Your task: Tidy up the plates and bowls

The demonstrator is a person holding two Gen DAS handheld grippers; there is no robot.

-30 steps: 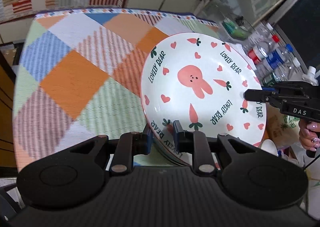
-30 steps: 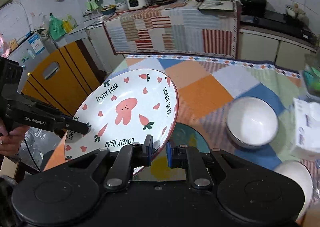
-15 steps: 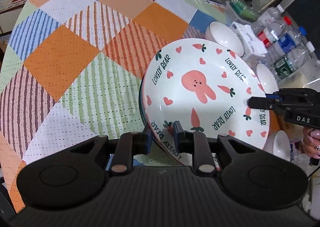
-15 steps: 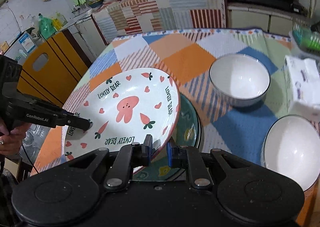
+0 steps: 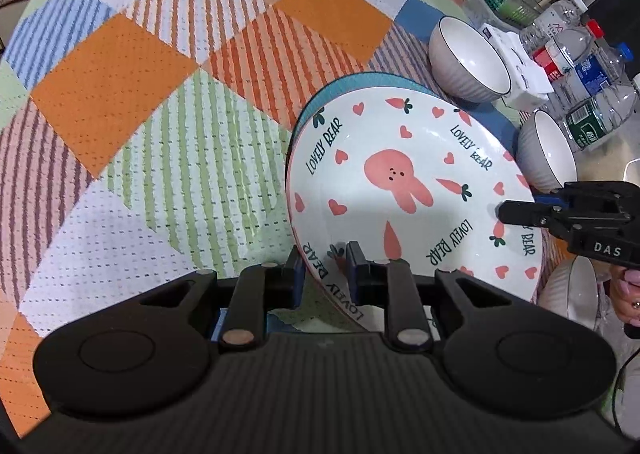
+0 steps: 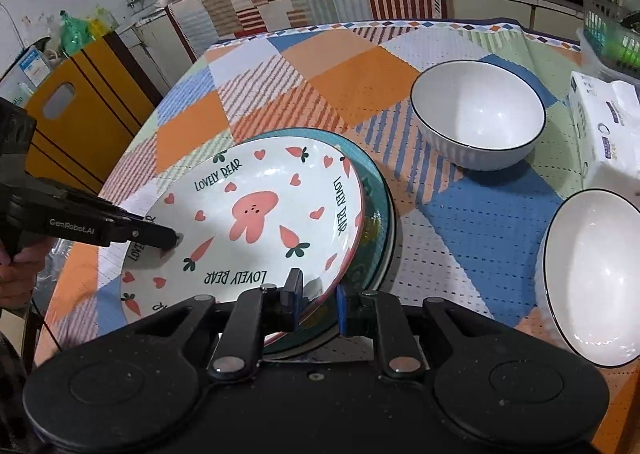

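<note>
Both grippers have come down with the rabbit plate (image 5: 400, 181) since a second ago, when it hung tilted well above the cloth; now it sits low over the teal plate (image 6: 376, 209), its far rim close to that plate and the near side raised a little. More of the table's (image 5: 120, 65) far side has come into sight.

From its own camera, the left gripper (image 5: 325, 262) is clamped on the plate's near rim, one finger under the edge and the other on the printed face. Across the plate from it, the right gripper (image 5: 505, 212) bites the opposite rim, a hand (image 5: 628, 294) behind it.

From the right camera, the right gripper (image 6: 318, 300) has the rim between its fingers; the gap looks slightly wider than the edge, so I cannot tell how firmly the pads press. The left gripper (image 6: 172, 240) reaches onto the plate from that gripper's left.

Beyond the right gripper, ahead and to its right, stands a white bowl (image 6: 478, 117) with a dark rim. Another white bowl (image 6: 592, 274) sits close at its right. Past the first bowl lies a tissue pack (image 6: 608, 125), and plastic bottles (image 5: 588, 65) crowd the table's edge beside it. A checked cloth (image 6: 340, 69) covers the table under everything.
</note>
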